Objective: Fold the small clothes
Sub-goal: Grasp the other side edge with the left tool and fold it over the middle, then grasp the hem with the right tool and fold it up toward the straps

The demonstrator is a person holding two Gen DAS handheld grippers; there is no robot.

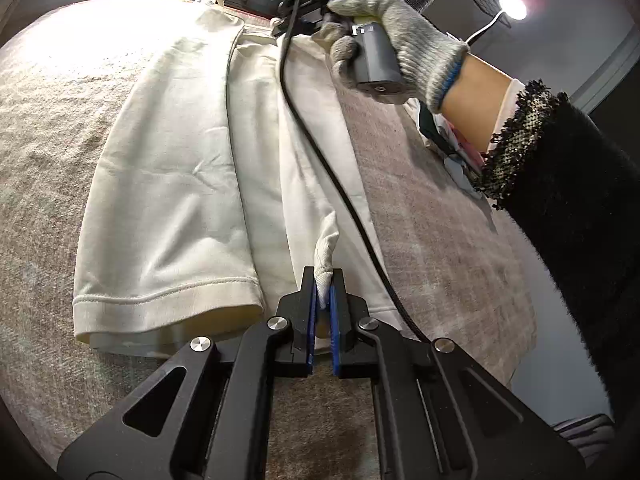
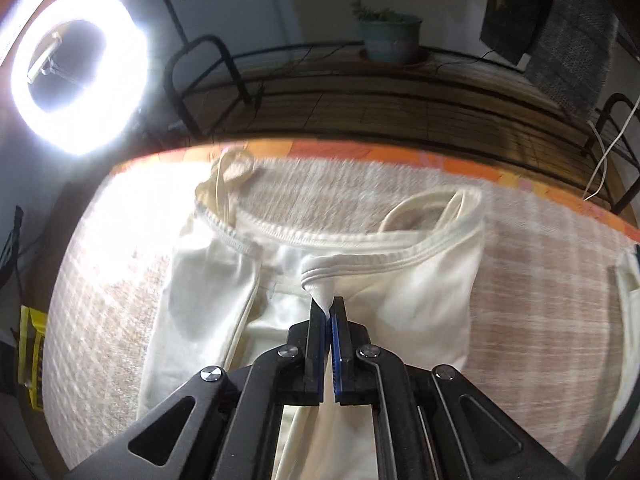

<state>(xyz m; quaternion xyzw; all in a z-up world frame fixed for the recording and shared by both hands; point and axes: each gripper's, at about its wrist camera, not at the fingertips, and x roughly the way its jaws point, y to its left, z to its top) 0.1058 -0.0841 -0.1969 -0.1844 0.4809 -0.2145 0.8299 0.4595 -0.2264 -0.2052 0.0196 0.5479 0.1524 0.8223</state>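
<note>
Beige cloth [image 1: 440,220] carries the cream shorts [image 1: 168,200]; my left gripper [image 1: 324,280] pinches their hem, my right gripper [image 2: 329,308] their waistband.

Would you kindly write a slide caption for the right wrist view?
Right hand-held gripper pinches the waistband of cream shorts lying on a beige cloth-covered table.
</note>
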